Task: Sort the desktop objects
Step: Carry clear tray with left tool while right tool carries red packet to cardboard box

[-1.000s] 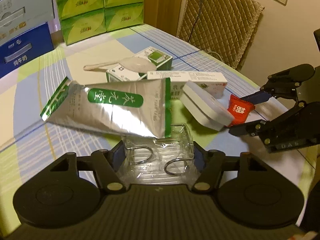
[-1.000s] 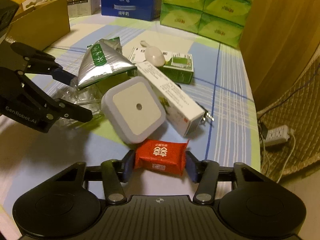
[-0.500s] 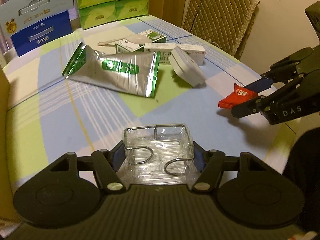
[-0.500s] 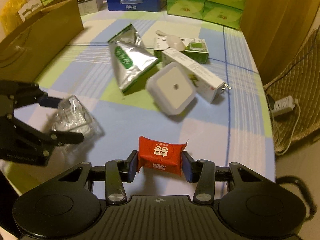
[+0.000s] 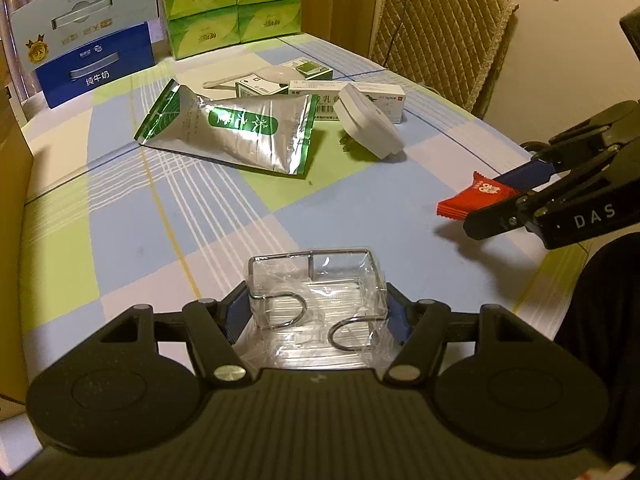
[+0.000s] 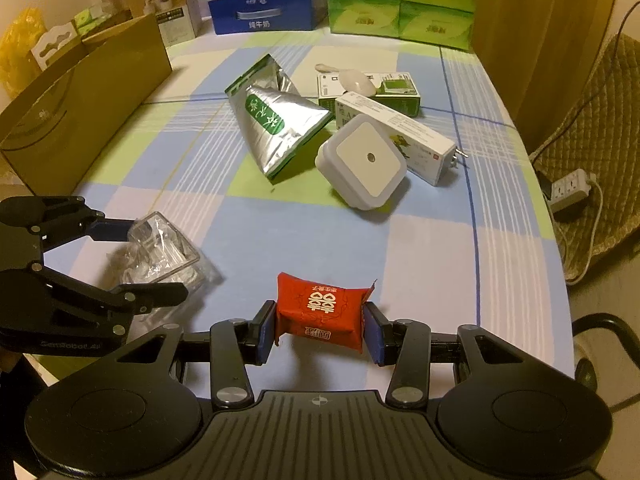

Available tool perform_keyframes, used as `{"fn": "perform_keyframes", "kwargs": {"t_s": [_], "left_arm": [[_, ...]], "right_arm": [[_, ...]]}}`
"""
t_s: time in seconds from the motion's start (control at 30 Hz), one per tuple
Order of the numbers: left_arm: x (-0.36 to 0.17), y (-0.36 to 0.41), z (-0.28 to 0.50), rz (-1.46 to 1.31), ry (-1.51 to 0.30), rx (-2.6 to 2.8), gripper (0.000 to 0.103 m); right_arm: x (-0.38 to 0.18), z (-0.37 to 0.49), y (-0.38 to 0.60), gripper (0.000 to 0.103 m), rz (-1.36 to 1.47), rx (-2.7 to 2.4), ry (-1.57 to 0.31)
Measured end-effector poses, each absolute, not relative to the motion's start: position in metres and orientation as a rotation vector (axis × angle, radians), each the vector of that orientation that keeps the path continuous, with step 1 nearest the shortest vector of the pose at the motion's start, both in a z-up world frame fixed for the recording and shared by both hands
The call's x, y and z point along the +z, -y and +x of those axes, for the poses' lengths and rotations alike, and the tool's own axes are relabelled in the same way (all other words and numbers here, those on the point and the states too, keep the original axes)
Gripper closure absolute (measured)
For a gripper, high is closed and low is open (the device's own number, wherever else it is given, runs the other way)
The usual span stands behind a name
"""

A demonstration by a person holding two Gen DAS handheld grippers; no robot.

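Carrying two picked items back from the pile

Left gripper point(image 5: 318, 308) pinches the wrapped wire holder point(image 5: 316, 292); right gripper point(image 6: 320, 330) pinches the red packet point(image 6: 322, 310); both, seemingly lifted, have withdrawn.

Bare tablecloth point(image 6: 320, 236) nearside, foil pouch point(image 6: 276, 124), night light point(image 6: 366, 160), boxes point(image 6: 400, 132) clustered beyond

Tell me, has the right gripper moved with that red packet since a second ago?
Yes. The right gripper, shut on the red packet, has pulled back toward the table's near edge, away from the white square night light, which now sits much farther off in its view.
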State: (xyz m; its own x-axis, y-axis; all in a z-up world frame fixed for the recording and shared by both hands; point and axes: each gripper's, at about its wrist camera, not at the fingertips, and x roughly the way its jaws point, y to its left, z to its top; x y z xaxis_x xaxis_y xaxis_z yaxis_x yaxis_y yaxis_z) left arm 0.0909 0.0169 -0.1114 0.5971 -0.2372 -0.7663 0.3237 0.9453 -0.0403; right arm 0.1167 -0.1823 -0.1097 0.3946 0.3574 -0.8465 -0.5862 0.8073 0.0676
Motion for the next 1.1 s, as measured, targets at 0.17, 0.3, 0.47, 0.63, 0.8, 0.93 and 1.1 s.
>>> {"fn": "perform_keyframes", "kwargs": {"t_s": [0.17,0.3,0.47,0.63,0.8,0.93,1.1], "left_arm": [[-0.105,-0.016,0.087,0.099,-0.871,-0.321,0.04],[-0.097,-0.015,0.084,0.103,-0.867,-0.304,0.04],[-0.081,-0.018,0.078,0.091,-0.849,-0.288,0.04],[-0.065,-0.022,0.071,0.071,-0.832,-0.267,0.04],[-0.053,-0.027,0.064,0.056,-0.816,-0.249,0.04],[-0.046,-0.03,0.06,0.043,-0.807,-0.237,0.04],[-0.038,-0.036,0.055,0.03,-0.796,-0.224,0.04]], "right_arm": [[-0.106,0.111,0.185,0.061,-0.239,0.595,-0.992],[-0.099,0.106,0.187,0.061,-0.231,0.589,-0.979],[-0.089,0.097,0.188,0.061,-0.223,0.583,-0.961],[-0.079,0.088,0.186,0.061,-0.221,0.594,-0.938],[-0.069,0.08,0.184,0.061,-0.225,0.601,-0.913],[-0.063,0.075,0.182,0.061,-0.228,0.605,-0.898],[-0.056,0.072,0.18,0.061,-0.223,0.611,-0.88]]}}
